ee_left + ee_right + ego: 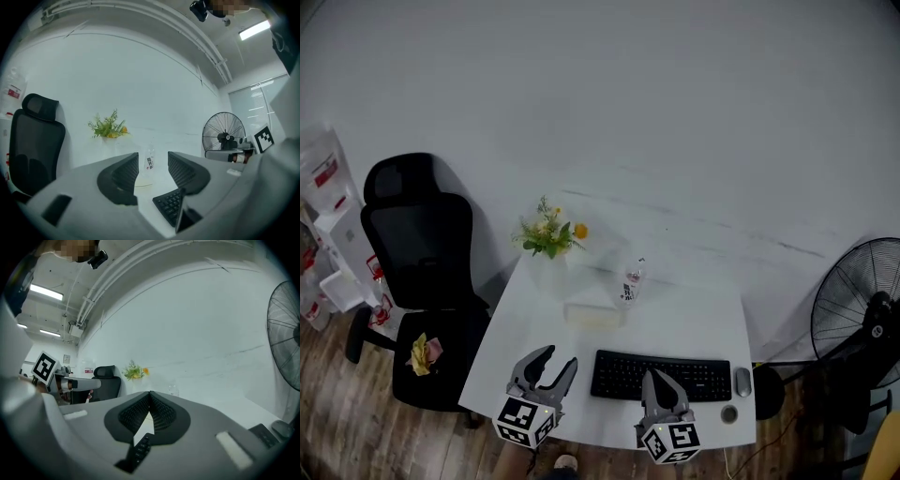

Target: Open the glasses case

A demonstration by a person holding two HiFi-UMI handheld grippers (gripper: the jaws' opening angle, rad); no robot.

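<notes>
We hold left gripper (pixel 559 358) wide open, empty, over table (pixel 694 323) near edge. Right gripper (pixel 662 377) pinched closed, empty, above keyboard (pixel 698 378). Pale glasses case (pixel 593 315) lies behind keyboard, beside bottle (pixel 629 281), untouched.

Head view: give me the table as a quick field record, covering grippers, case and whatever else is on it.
left gripper: open, empty, over the table's near edge
right gripper: shut, empty, at the keyboard's near edge
case: pale box behind keyboard, untouched
bottle: upright, behind case
plant: far left corner
mouse: right of keyboard
</notes>
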